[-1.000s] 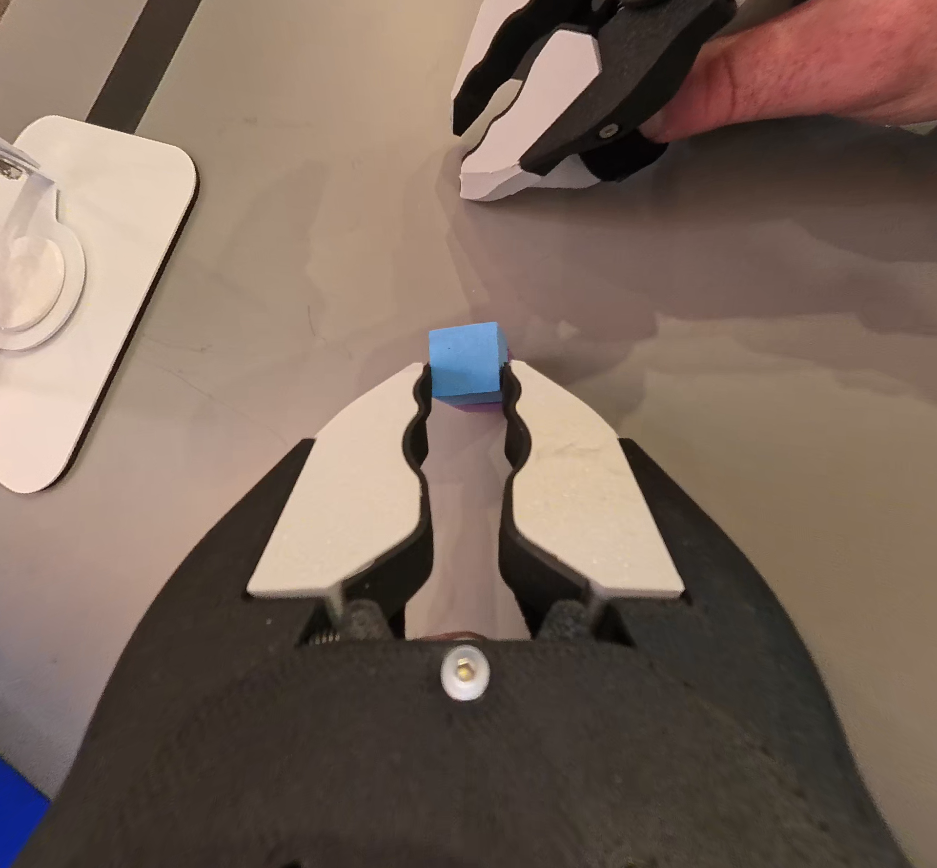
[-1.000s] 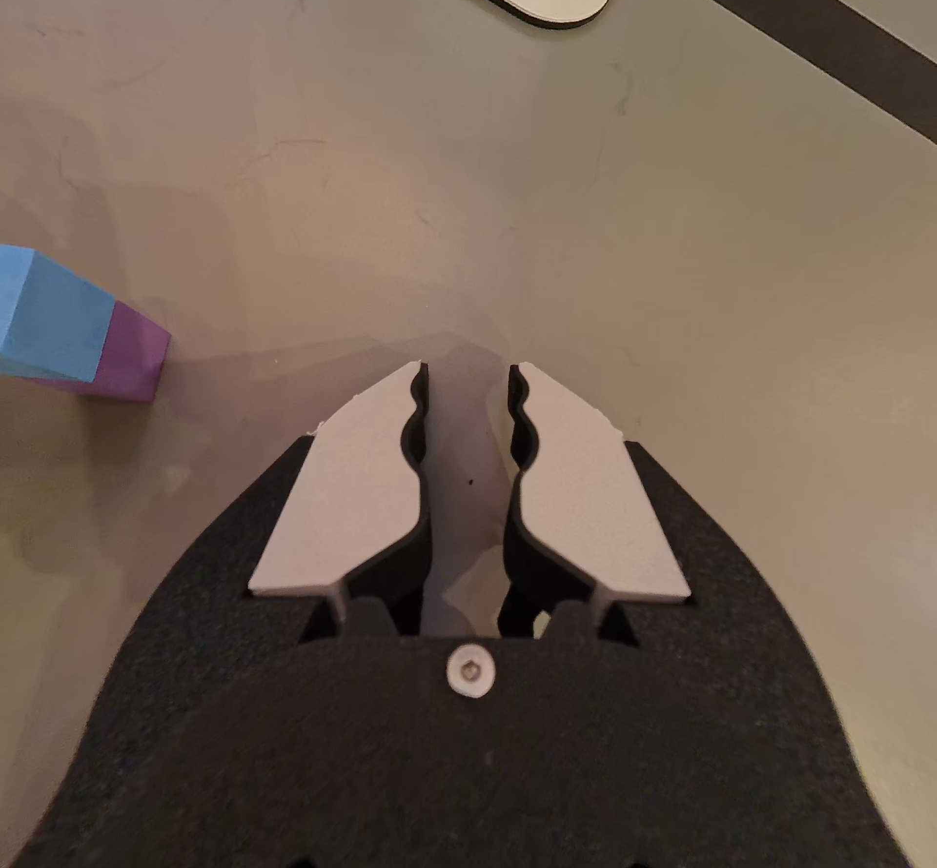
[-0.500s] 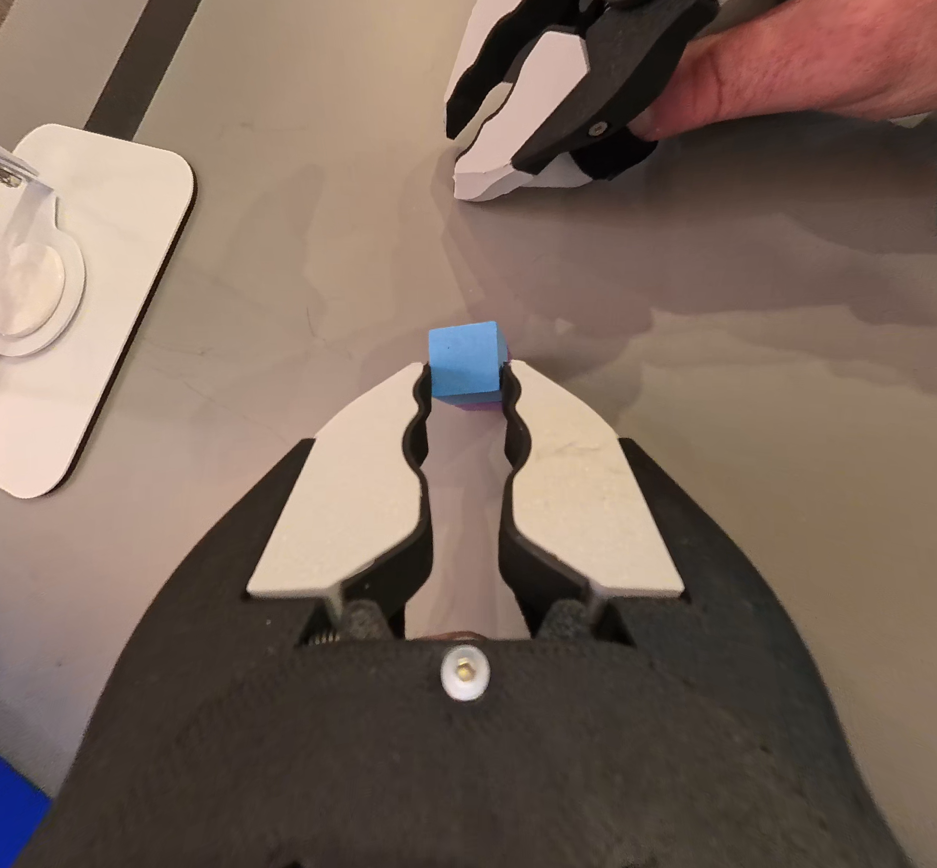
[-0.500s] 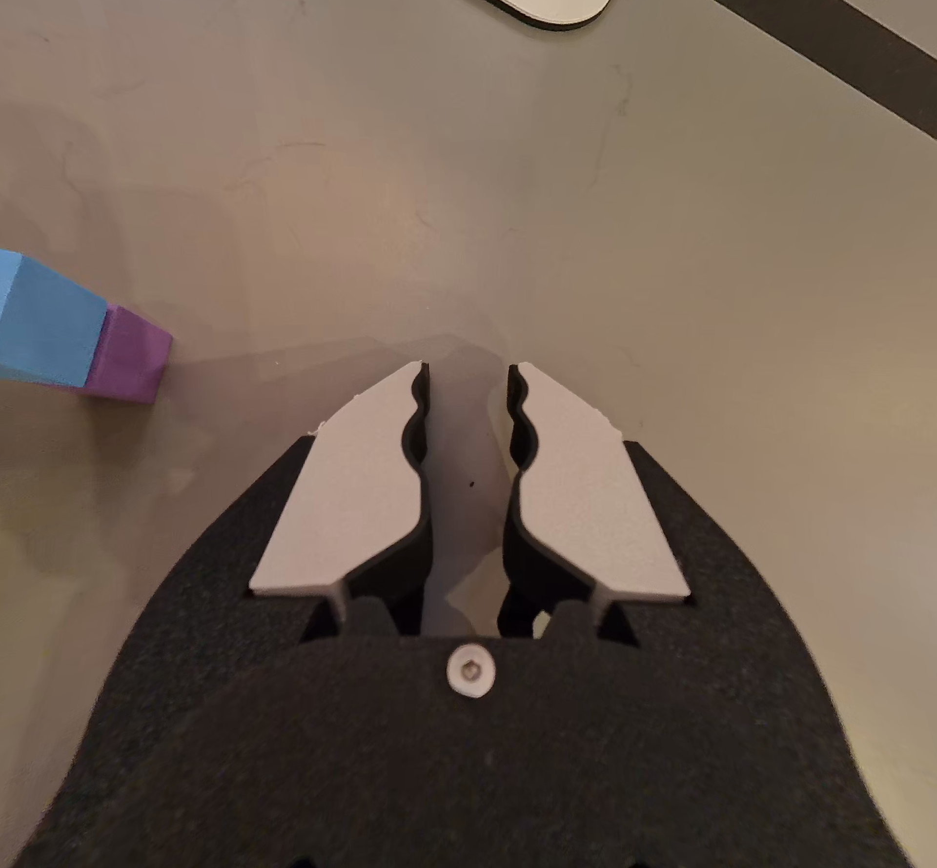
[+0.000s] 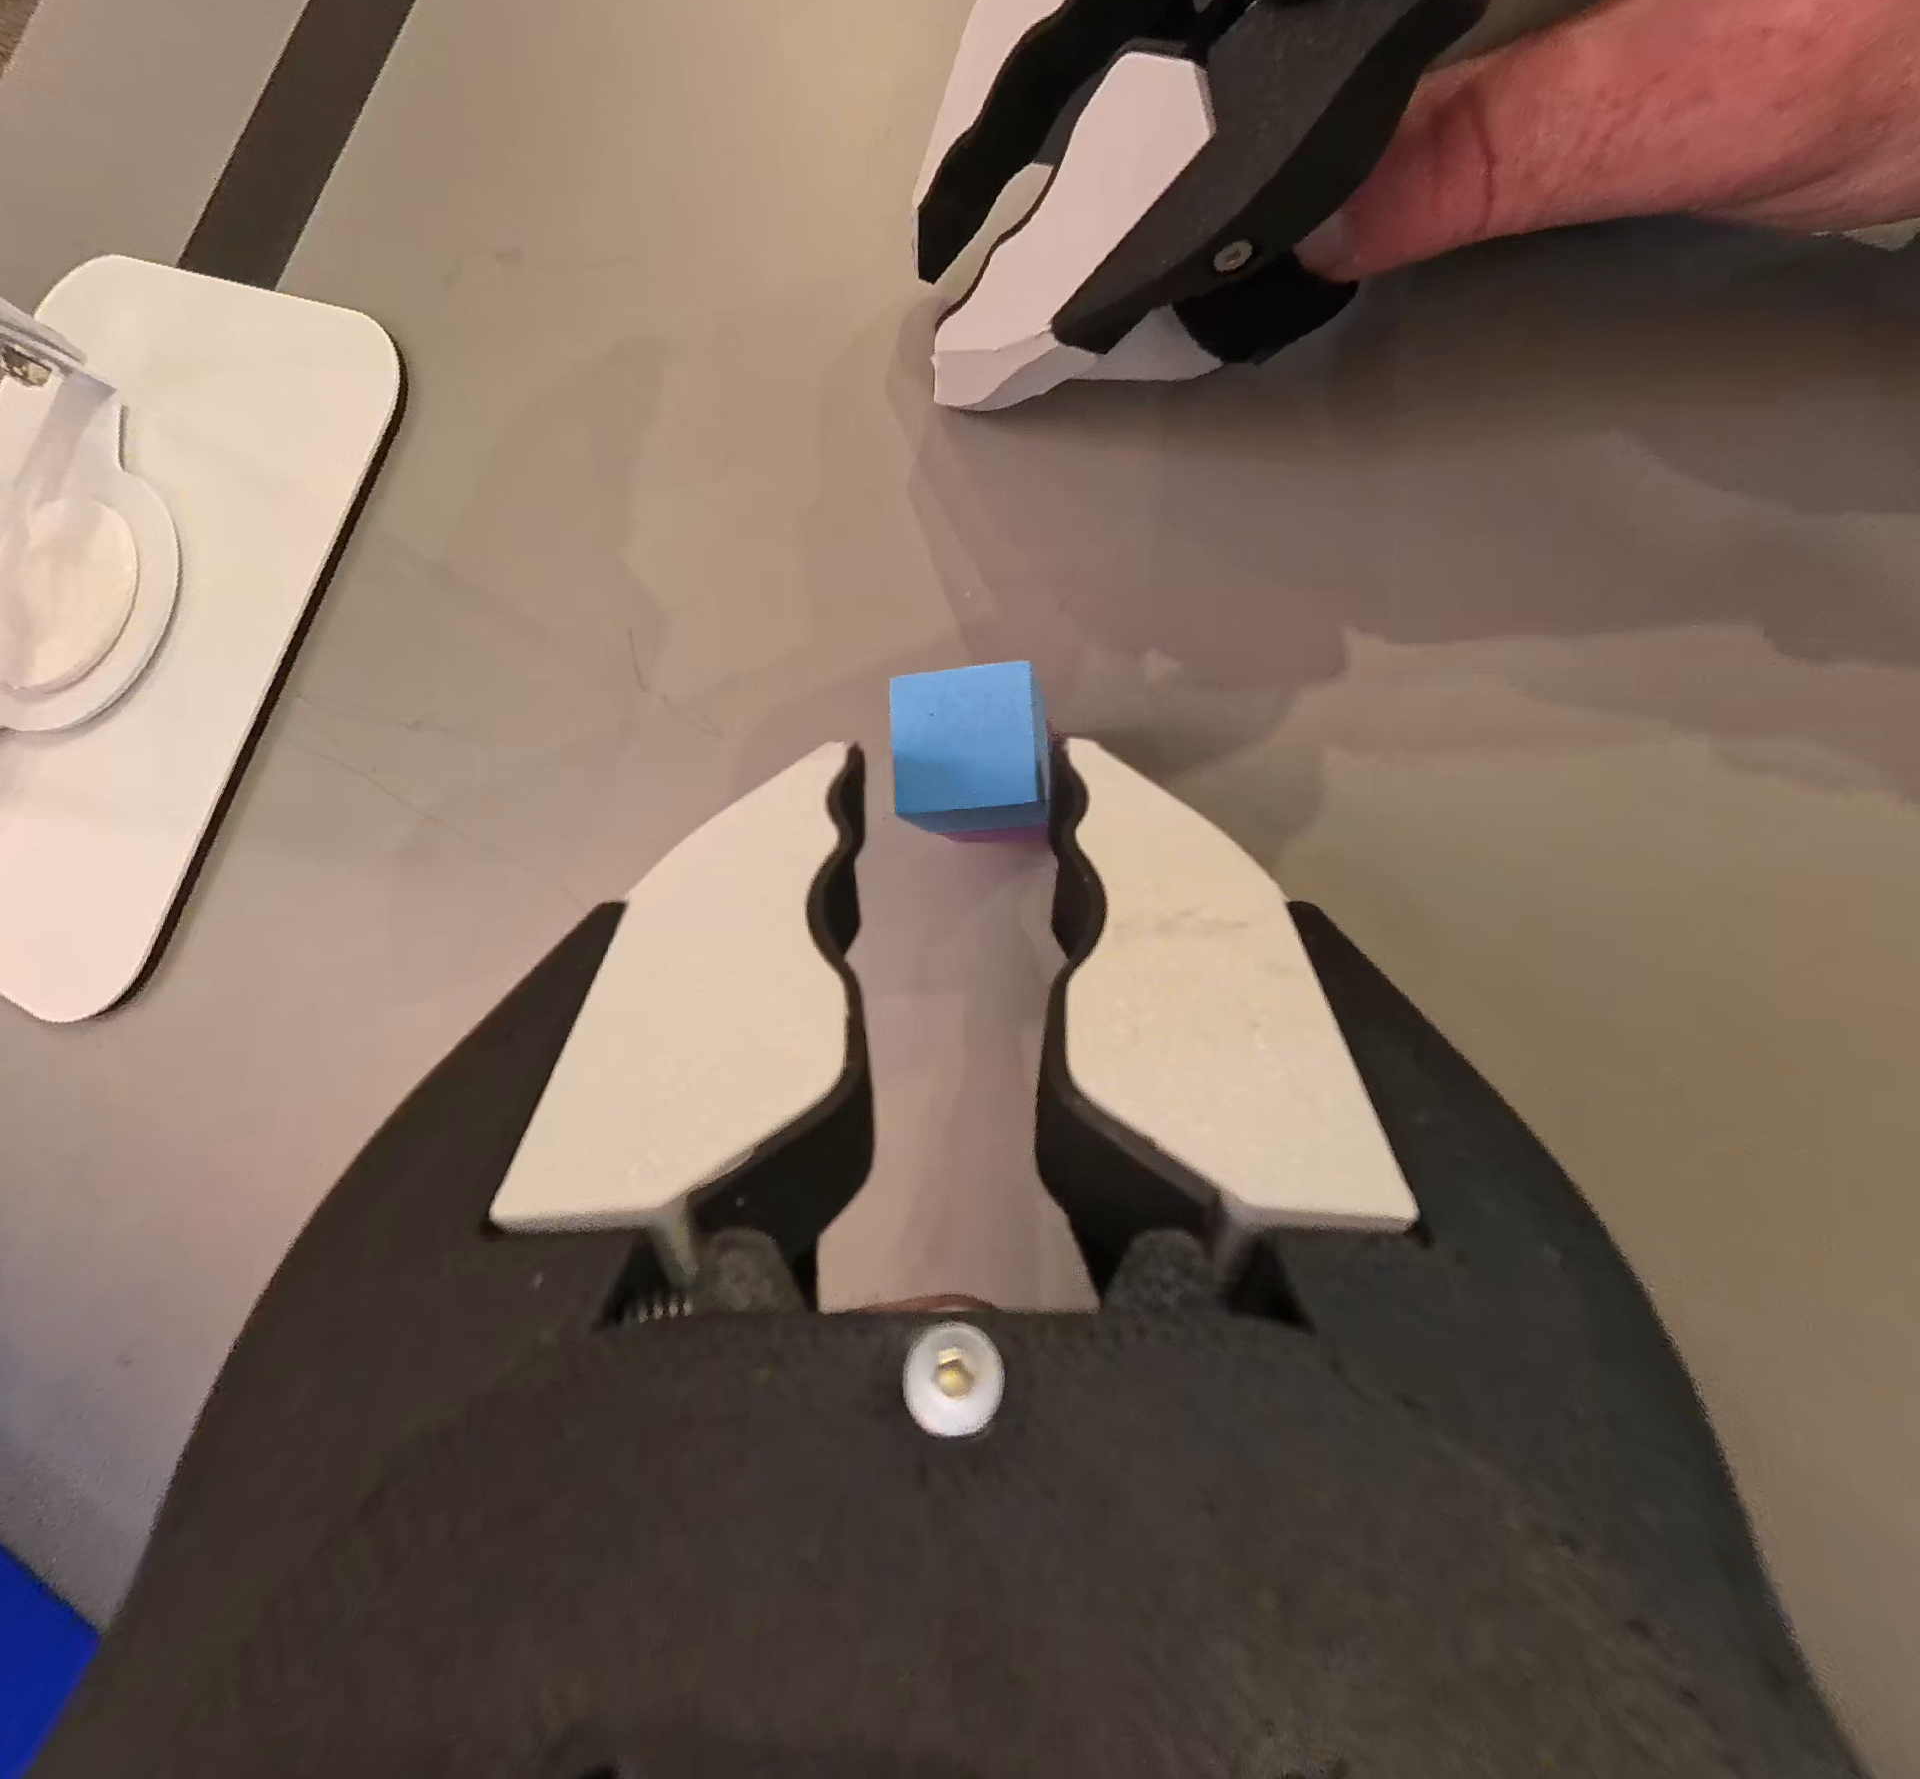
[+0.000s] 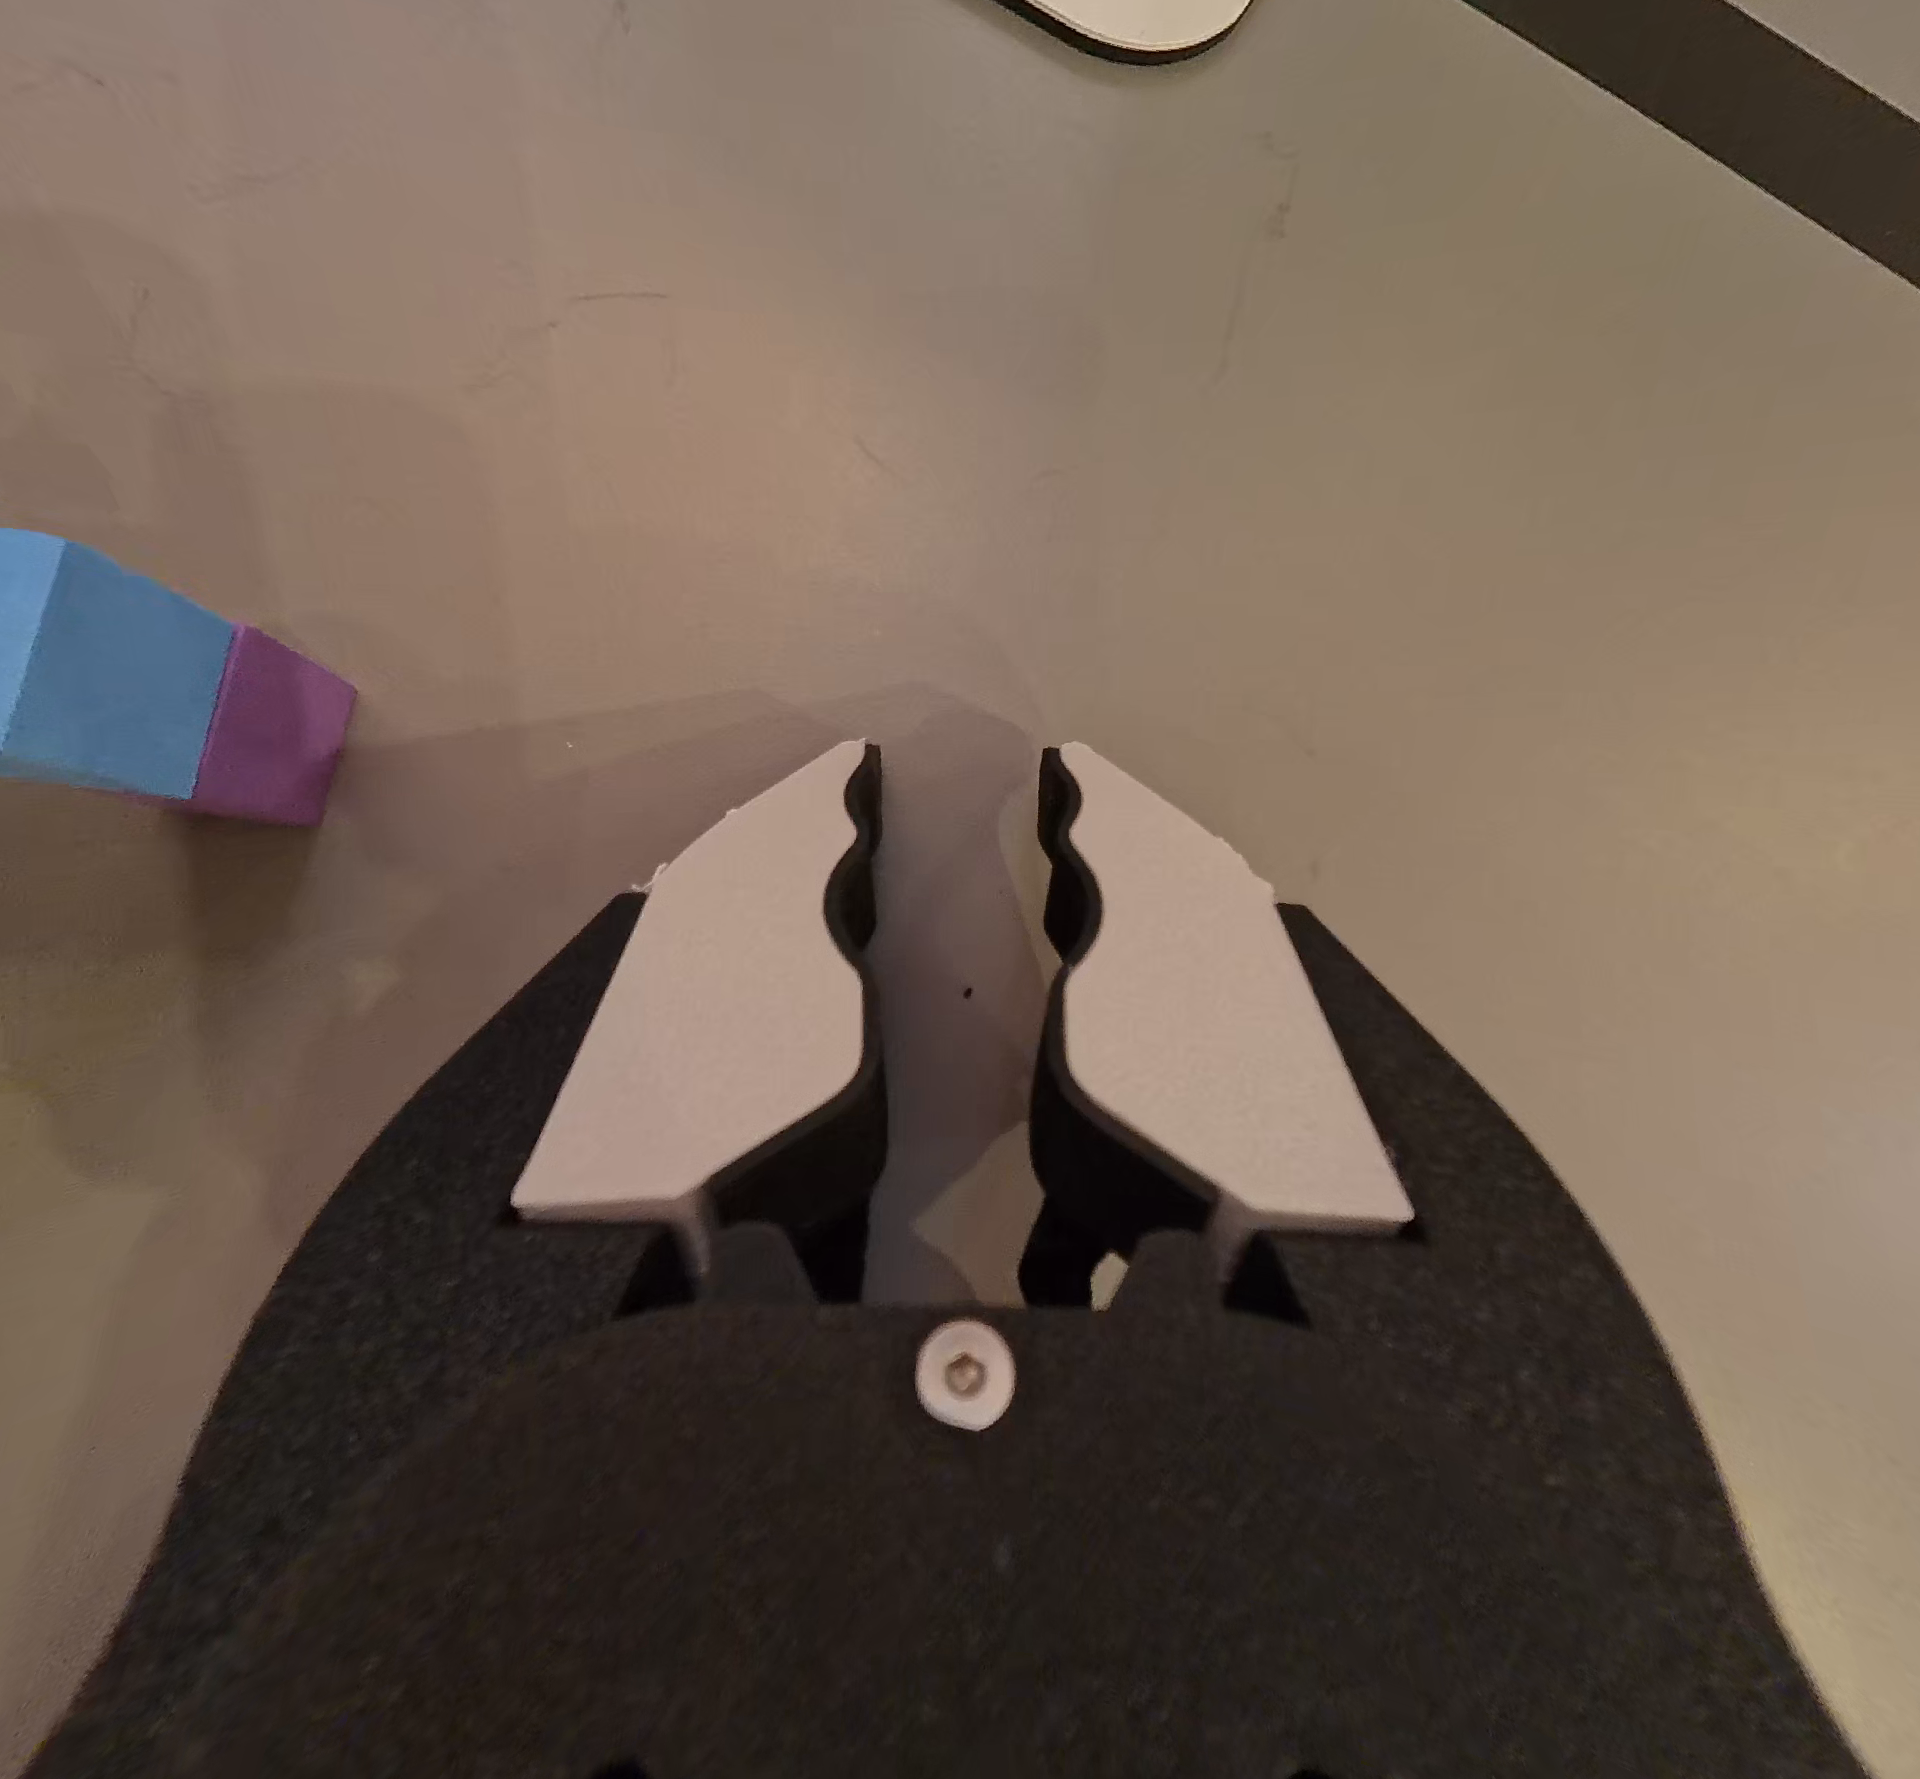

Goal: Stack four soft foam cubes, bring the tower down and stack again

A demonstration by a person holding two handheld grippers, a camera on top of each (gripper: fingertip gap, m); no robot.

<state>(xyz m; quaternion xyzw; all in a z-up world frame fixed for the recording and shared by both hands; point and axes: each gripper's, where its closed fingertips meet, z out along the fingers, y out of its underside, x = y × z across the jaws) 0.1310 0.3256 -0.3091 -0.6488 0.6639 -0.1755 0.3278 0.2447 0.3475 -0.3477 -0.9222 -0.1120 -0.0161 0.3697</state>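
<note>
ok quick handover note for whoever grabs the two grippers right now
Left gripper: open around the blue cube, with a gap on its left side; not gripping.
Right gripper: open, holding nothing, low over the table.
Blue cube sits on the purple cube: a stack of two.
Left: two more cubes, not in view, then bring the tower down and restack.

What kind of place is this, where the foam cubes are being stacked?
Probably an indoor tabletop work area: a smooth grey table with a dark stripe, a white rounded mat, and a blue cube on a purple cube.
</note>
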